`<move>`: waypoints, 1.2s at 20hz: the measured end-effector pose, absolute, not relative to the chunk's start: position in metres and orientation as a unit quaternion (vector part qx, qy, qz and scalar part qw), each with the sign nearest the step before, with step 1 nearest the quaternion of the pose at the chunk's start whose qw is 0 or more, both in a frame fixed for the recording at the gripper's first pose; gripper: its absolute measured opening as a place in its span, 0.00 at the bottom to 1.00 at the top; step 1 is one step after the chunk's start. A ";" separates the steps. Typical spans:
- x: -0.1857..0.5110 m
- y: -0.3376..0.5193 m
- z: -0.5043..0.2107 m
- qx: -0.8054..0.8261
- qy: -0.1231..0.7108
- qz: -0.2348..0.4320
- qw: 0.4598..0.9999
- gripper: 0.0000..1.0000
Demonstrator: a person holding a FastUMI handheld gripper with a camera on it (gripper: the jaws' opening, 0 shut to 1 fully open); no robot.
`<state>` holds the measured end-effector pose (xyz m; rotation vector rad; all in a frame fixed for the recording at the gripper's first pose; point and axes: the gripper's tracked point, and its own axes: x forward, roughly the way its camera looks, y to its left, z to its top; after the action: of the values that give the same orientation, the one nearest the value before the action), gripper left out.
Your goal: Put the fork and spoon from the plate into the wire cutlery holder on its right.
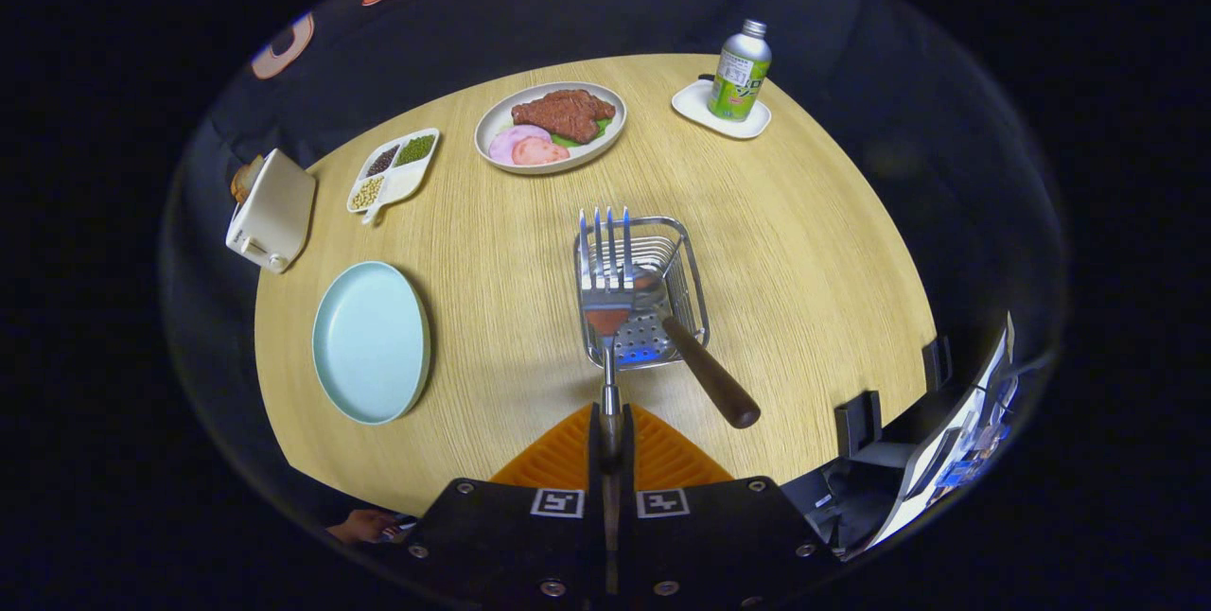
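Note:
My gripper (610,431) is shut on the fork (606,270), pinching its thin metal neck between both fingers. The fork points away from me, its tines raised over the wire cutlery holder (693,280), which stands on the wooden table just ahead of the fingers. Inside the holder leans the spoon (708,370), its brown wooden handle sticking out toward me on the right, its bowl hidden behind the fork's head. The light blue plate (371,341) lies flat to the left of the holder with nothing on it.
At the far side of the table (814,252) sit a plate of meat (552,127), a divided dish of beans (393,169) and a green can (740,72) on a white coaster. A white toaster (272,210) stands at the left edge. A hand (364,526) shows near me.

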<state>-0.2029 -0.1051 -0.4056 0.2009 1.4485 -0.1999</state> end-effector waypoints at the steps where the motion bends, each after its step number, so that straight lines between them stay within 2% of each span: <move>1: -0.205 -0.109 -0.407 0.082 0.662 -0.089 0.740 0.07; 6: -0.192 -0.113 -0.401 0.074 0.649 -0.070 0.754 0.12; 11: -0.152 -0.119 -0.368 0.098 0.584 -0.058 0.804 0.16; 16: -0.095 -0.123 -0.301 0.113 0.464 -0.040 0.877 0.40; 21: -0.042 -0.123 -0.197 0.107 0.283 -0.025 0.953 0.57; 24: -0.025 -0.127 -0.138 0.090 0.187 -0.030 0.978 0.72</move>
<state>-0.0249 -0.1272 -0.1379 0.1816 0.3776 -0.0610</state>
